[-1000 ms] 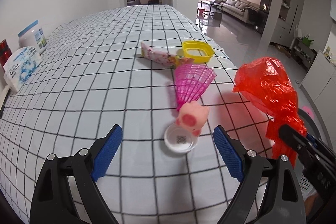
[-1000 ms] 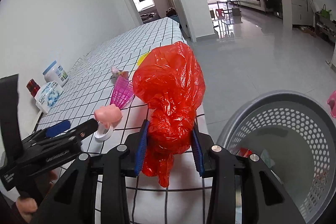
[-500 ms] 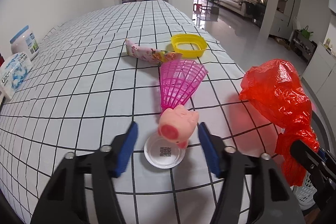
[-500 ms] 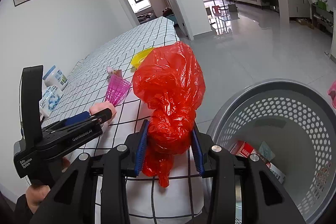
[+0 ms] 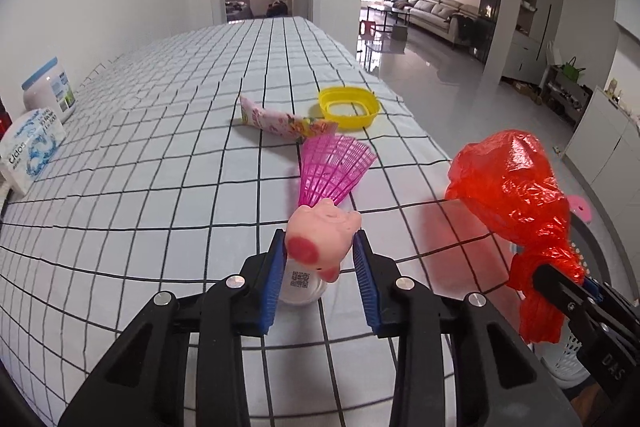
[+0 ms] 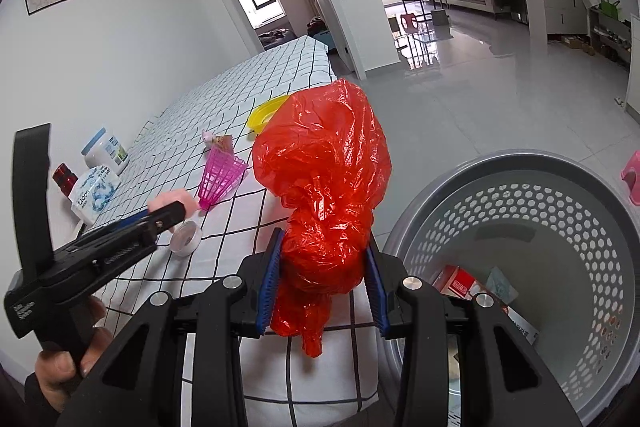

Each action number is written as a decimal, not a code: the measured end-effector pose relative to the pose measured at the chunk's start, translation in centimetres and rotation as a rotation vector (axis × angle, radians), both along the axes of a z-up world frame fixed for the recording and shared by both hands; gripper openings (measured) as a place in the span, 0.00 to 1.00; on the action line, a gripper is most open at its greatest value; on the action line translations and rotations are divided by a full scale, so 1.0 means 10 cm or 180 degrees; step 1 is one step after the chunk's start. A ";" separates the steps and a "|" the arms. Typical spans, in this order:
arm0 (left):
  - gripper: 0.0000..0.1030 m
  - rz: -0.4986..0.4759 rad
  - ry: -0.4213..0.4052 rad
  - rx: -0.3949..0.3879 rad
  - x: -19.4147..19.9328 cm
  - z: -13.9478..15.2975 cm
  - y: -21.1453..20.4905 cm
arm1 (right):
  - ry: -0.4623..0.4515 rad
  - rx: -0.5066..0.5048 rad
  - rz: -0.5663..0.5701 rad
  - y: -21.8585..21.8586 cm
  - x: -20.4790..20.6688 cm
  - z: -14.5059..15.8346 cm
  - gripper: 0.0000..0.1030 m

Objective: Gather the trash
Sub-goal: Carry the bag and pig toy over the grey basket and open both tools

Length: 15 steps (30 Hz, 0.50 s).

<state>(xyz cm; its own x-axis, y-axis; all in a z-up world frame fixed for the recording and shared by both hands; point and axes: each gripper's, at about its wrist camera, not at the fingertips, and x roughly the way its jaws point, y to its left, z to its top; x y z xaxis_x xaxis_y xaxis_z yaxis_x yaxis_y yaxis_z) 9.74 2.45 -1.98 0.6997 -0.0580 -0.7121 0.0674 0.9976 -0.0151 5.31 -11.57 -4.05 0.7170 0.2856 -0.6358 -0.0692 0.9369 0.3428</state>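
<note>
My left gripper (image 5: 320, 251) is shut on a pink pig toy (image 5: 320, 233) joined to a pink shuttlecock skirt (image 5: 334, 169), above a small white round lid (image 5: 301, 287) on the checked table (image 5: 160, 187). My right gripper (image 6: 322, 267) is shut on a crumpled red plastic bag (image 6: 324, 179) and holds it over the table's right edge, beside a grey perforated basket (image 6: 520, 247) on the floor. The red bag also shows in the left wrist view (image 5: 512, 203). The left gripper shows in the right wrist view (image 6: 160, 223).
A pink snack wrapper (image 5: 280, 119) and a yellow dish (image 5: 348, 101) lie further back on the table. A tissue pack (image 5: 30, 147) and a white jar (image 5: 50, 89) stand at the left edge. The basket holds a red box (image 6: 460, 281) and paper.
My left gripper moved forward and closed its jaws from wide open onto the pink pig toy. My right gripper kept hold of the red bag and shifted slightly toward the basket.
</note>
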 end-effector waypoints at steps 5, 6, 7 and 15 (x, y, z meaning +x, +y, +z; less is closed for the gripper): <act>0.33 -0.0091 -0.0085 0.0007 -0.14 0.11 -0.09 | -0.0031 -0.0013 -0.0057 -0.04 -0.10 0.06 0.36; 0.33 -0.0110 -0.0088 0.0007 -0.15 0.11 -0.11 | -0.0033 -0.0009 -0.0072 -0.06 -0.12 0.05 0.36; 0.33 -0.0138 -0.0091 0.0008 -0.17 0.12 -0.15 | -0.0035 -0.0004 -0.0088 -0.08 -0.15 0.06 0.36; 0.33 -0.0450 -0.0106 -0.0032 -0.33 0.15 -0.52 | -0.0047 -0.0049 -0.0344 -0.35 -0.46 0.09 0.36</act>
<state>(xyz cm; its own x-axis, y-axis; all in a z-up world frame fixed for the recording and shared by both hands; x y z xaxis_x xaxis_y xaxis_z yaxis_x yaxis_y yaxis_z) 6.41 -2.75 -0.52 0.7073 -0.1648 -0.6874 0.2079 0.9779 -0.0205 0.66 -15.04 -3.20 0.7525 0.1963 -0.6287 0.0276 0.9443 0.3280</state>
